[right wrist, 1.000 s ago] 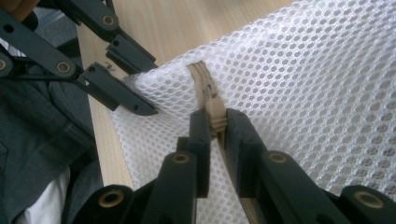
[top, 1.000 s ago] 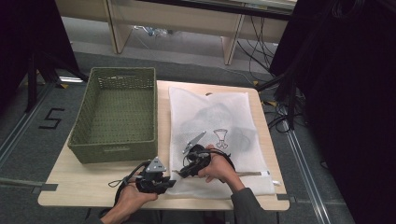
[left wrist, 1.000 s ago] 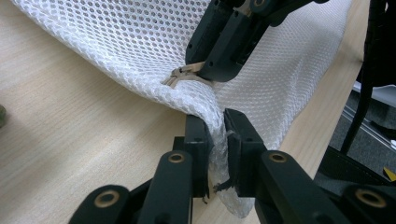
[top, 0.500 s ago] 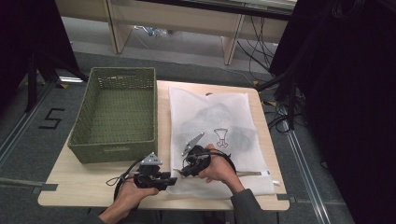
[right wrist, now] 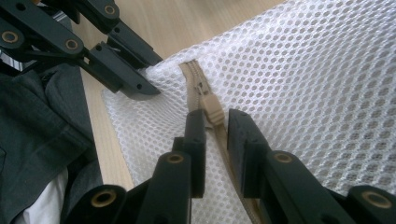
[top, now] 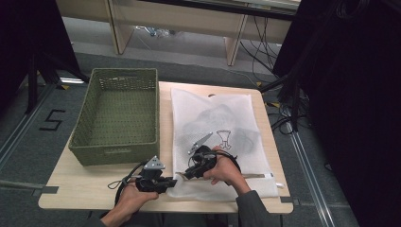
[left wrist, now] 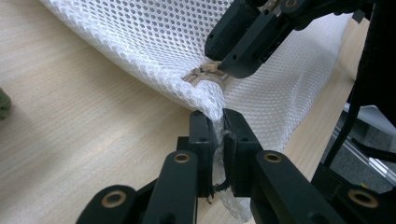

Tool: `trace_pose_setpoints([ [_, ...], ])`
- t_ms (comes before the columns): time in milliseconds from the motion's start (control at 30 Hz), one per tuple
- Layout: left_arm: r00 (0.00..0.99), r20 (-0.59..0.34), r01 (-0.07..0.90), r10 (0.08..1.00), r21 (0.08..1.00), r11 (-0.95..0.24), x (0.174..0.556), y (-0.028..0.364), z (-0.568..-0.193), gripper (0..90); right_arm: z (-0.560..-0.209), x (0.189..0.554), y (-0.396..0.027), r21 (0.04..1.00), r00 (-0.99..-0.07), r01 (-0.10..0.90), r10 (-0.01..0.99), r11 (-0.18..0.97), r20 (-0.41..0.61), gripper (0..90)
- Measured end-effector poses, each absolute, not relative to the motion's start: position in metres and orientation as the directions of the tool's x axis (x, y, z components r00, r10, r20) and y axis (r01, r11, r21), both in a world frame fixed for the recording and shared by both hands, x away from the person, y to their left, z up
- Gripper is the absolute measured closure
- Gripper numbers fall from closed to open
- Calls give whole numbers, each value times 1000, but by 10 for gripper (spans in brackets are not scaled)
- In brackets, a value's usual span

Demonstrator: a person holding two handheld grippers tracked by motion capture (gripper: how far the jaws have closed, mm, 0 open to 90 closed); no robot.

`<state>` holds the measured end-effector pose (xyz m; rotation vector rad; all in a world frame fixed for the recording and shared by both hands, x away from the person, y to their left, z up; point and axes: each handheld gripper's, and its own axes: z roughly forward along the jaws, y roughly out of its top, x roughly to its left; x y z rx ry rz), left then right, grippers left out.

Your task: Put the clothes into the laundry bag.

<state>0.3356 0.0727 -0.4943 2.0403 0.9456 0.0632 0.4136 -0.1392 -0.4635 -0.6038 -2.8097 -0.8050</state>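
A white mesh laundry bag (top: 222, 118) with dark clothes inside lies flat on the wooden table (top: 85, 189). My left gripper (left wrist: 219, 135) has just been closing and is shut on the bag's near-left corner, with mesh bunched between its pads. My right gripper (right wrist: 215, 123) has just been opening. Its jaws stand on either side of the tan zipper pull (right wrist: 212, 105) with a small gap, not pressing it. In the high view the left gripper (top: 174, 180) and the right gripper (top: 183, 174) meet tip to tip at that corner.
A green woven basket (top: 118, 113) stands on the table's left half, close to the bag's left edge. A grey metal piece (top: 199, 142) lies on the bag just beyond my right hand. The table's front edge runs close under both hands.
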Motion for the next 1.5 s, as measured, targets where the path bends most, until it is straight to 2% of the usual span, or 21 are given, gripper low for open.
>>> trace_pose_setpoints([
  [167, 727, -270, 584, 631, 727, -362, 333, 70, -494, 831, -467, 413, -133, 454, -910, 413, 337, 789, 243, 754],
  [200, 728, -267, 583, 631, 726, -365, 333, 71, -494, 831, -467, 410, -132, 429, -892, 449, 364, 784, 268, 753],
  [233, 730, -267, 582, 629, 725, -367, 333, 71, -494, 831, -469, 414, -132, 450, -912, 407, 325, 795, 251, 754],
  [600, 742, -266, 571, 616, 732, -371, 334, 70, -494, 816, -470, 413, -131, 451, -923, 373, 275, 811, 268, 824],
  [700, 734, -295, 588, 612, 727, -355, 335, 72, -494, 771, -469, 412, -130, 451, -927, 367, 278, 814, 251, 824],
  [800, 714, -331, 611, 617, 725, -319, 337, 74, -491, 673, -467, 411, -130, 456, -933, 355, 277, 816, 232, 825],
  [900, 694, -355, 629, 626, 722, -288, 341, 77, -490, 650, -465, 409, -130, 457, -940, 338, 273, 823, 205, 825],
  [1333, 618, -473, 707, 628, 684, -181, 352, 80, -497, 683, -459, 401, -126, 446, -957, 290, 268, 847, 112, 826],
  [1400, 627, -448, 691, 637, 698, -189, 351, 79, -497, 751, -460, 401, -126, 446, -959, 284, 264, 849, 108, 825],
  [1500, 653, -397, 657, 645, 721, -221, 348, 77, -495, 802, -460, 402, -126, 447, -958, 284, 263, 848, 111, 820],
])
